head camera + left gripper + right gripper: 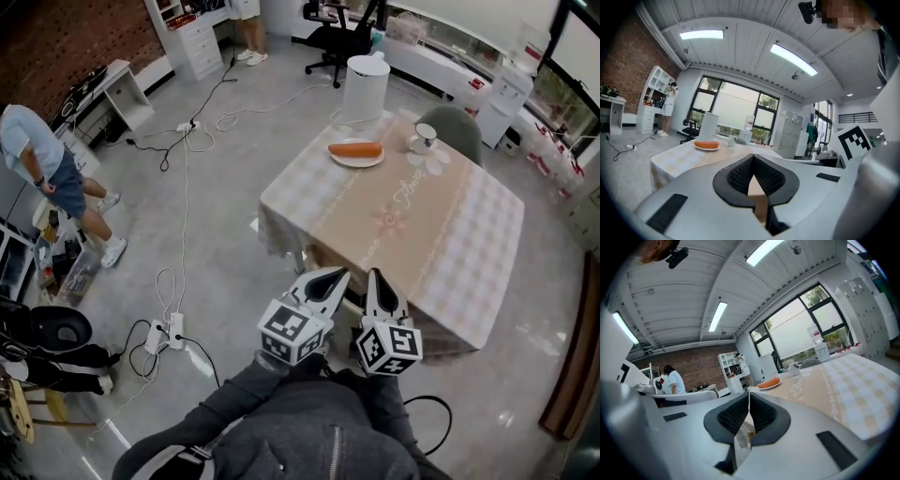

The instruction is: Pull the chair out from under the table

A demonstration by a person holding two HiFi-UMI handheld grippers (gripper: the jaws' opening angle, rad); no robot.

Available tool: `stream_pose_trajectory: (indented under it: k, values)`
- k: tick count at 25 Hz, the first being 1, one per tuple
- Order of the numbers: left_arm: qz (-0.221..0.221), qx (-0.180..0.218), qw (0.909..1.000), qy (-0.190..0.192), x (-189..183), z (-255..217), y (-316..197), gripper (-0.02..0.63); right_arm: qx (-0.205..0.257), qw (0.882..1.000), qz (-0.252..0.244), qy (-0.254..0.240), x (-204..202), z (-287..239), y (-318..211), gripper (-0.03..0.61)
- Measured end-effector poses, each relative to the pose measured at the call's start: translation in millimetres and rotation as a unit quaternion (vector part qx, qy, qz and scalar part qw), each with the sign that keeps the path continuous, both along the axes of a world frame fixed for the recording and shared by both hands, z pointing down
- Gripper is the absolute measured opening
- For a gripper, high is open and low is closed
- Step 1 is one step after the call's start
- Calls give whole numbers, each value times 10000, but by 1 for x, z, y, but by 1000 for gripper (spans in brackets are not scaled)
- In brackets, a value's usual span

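A square table (469, 272) with a checked cloth stands ahead of me. On it lie a plate with an orange food item (356, 151) and a cup on a saucer (424, 137). A grey-green chair (454, 129) is tucked in at the table's far side. My left gripper (337, 274) and right gripper (375, 275) are side by side at the near edge of the table, both shut and empty. A tan piece (351, 302) shows under the cloth between them; I cannot tell what it is. The left gripper view shows shut jaws (752, 169) before the table (675, 161). The right gripper (749, 405) is likewise shut.
A white cylindrical appliance (367, 84) stands at the table's far corner. Cables and power strips (173, 330) lie on the floor to the left. A person (56, 178) stands at the far left, near a black stool (58, 330). A black office chair (337, 37) is at the back.
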State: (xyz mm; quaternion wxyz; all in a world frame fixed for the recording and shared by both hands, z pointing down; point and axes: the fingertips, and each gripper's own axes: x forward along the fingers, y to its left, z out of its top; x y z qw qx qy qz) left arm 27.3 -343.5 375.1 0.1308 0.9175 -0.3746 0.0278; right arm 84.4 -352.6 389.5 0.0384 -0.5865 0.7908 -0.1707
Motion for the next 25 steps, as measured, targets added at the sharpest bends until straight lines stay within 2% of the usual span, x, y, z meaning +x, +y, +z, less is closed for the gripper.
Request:
stream_pose_trajectory:
  k: [11, 16, 20, 25]
  values:
    - [443, -69, 9989, 142, -5, 10, -15, 8, -118, 9995, 138, 240, -8, 11, -6, 11]
    - [609, -87, 9981, 62, -3, 17, -14, 8, -249, 9990, 125, 354, -5, 18, -2, 12]
    - [918, -33, 9956, -194, 3, 24, -11, 8, -270, 9982, -48, 531, -2, 19, -2, 11]
    - [1377, -40, 9864, -896, 5, 51, -5, 8, -531, 9942, -611, 712, -5, 33, 1, 12]
